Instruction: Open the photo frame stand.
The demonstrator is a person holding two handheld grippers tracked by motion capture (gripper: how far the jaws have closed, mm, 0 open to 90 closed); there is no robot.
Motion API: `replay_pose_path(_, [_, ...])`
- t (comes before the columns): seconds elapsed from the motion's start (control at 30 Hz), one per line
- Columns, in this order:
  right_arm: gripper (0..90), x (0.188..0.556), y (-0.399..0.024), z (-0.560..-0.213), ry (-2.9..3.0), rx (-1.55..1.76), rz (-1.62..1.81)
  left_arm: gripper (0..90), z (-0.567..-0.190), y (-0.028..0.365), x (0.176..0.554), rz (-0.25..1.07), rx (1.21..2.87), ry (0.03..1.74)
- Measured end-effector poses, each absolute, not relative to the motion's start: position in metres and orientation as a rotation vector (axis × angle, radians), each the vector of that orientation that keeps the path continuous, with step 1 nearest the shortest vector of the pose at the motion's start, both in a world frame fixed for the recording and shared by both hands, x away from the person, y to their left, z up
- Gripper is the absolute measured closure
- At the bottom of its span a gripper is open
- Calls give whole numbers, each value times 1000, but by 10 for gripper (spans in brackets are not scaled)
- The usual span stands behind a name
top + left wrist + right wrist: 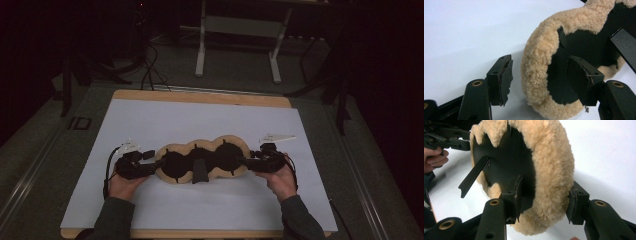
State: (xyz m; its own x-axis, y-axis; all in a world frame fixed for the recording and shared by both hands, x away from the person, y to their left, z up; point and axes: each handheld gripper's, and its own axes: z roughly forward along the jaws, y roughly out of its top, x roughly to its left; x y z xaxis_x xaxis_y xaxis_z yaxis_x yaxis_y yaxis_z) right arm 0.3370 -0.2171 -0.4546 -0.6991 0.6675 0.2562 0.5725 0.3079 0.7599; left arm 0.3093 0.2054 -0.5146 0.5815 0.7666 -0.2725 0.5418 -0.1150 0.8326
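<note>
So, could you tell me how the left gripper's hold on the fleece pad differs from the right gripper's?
The left gripper straddles the fleece pad's rim with a visible gap beside one jaw. The right gripper has both jaws against the rim, pinching it. The left is at the pad's left end, the right at its right. Both bracket the fleece border.

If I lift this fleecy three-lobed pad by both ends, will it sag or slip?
The fleecy pad probably sags in the middle: it looks soft, long and narrow-waisted. Its woolly rim should compress rather than slide between the right gripper pads. The left gripper straddles the rim loosely.
</note>
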Motion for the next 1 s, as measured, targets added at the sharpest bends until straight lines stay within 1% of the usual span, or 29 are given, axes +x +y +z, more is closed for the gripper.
replay_pose_path(0.43, [527, 335, -222, -461, 2481, 1121, 1321, 396, -521, 199, 311, 210, 1842, 1081])
replay_pose_path(0.7, [523, 332, -224, -466, 2494, 1087, 1280, 400, -525, 193, 312, 143, 1894, 1068])
replay_pose_path(1.0, [525, 330, -226, -468, 2500, 1079, 1278, 414, -525, 191, 313, 126, 1898, 1056])
